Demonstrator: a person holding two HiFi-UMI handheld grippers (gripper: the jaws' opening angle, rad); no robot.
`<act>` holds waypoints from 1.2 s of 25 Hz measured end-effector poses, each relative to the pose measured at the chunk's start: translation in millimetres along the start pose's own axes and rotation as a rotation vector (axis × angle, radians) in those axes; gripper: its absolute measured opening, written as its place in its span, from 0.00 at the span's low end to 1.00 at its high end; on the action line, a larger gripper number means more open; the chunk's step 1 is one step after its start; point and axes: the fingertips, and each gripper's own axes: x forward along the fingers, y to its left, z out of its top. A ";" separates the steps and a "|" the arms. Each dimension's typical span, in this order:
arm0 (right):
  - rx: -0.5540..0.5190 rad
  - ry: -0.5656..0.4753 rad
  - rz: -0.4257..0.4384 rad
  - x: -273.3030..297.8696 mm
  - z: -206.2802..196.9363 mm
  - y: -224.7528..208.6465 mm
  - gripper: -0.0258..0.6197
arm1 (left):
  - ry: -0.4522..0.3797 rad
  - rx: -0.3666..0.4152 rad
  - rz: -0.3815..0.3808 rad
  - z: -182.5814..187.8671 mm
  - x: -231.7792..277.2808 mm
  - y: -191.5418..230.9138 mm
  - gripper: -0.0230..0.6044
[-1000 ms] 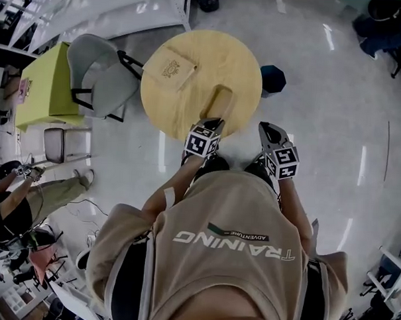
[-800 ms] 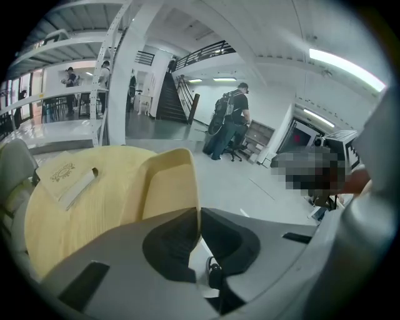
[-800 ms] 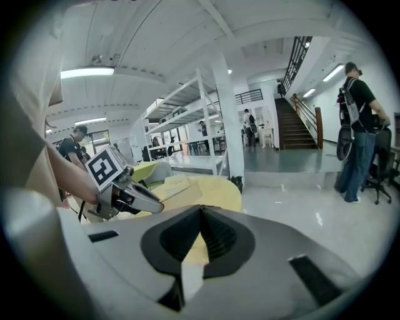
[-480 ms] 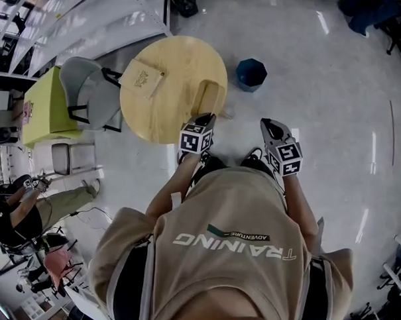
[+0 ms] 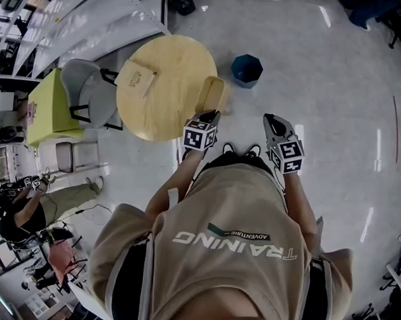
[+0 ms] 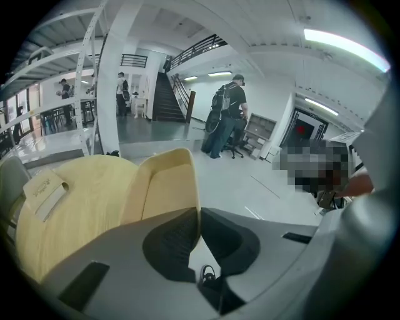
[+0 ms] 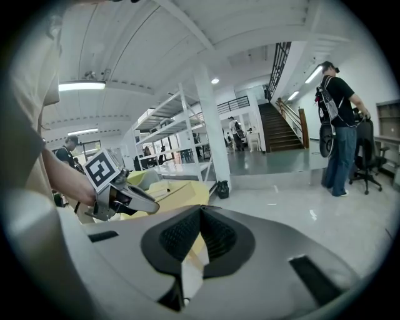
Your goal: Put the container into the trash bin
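The container (image 5: 212, 95) is a tan, shallow tray held over the right edge of the round wooden table (image 5: 160, 101). My left gripper (image 5: 208, 115) is shut on its near rim. In the left gripper view the jaws (image 6: 197, 215) pinch the container's (image 6: 159, 187) thin wall, and the tray stands out ahead of them. The trash bin (image 5: 247, 70), dark blue and open-topped, stands on the floor just right of the table. My right gripper (image 5: 272, 121) hangs over the floor to the right, shut with nothing in it (image 7: 200, 210).
A brown cardboard box (image 5: 136, 78) lies on the table's left side. A grey chair (image 5: 90, 95) and a yellow-green cabinet (image 5: 45, 103) stand left of the table. A seated person (image 5: 19, 208) is at the far left. Other people stand far off by the stairs (image 6: 228, 115).
The container, gripped by my left gripper, has shifted from over the tabletop to the table's right edge. The view has pulled back, and the trash bin shows fully.
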 end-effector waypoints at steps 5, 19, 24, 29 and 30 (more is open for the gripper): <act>0.018 0.000 -0.006 -7.0 -1.9 -8.3 0.05 | -0.009 -0.010 -0.009 4.5 10.4 -8.1 0.08; 0.054 0.022 -0.003 2.6 -6.4 -44.9 0.05 | -0.038 -0.092 -0.037 45.4 42.6 -7.4 0.08; 0.049 0.033 -0.008 24.1 1.6 -65.5 0.05 | -0.047 -0.068 -0.045 72.1 65.6 2.0 0.08; 0.041 0.026 -0.035 50.4 23.3 -98.4 0.05 | -0.042 -0.063 -0.069 98.5 98.9 14.5 0.08; 0.040 0.027 -0.040 55.9 27.8 -106.6 0.05 | -0.044 -0.065 -0.076 105.9 107.1 16.9 0.08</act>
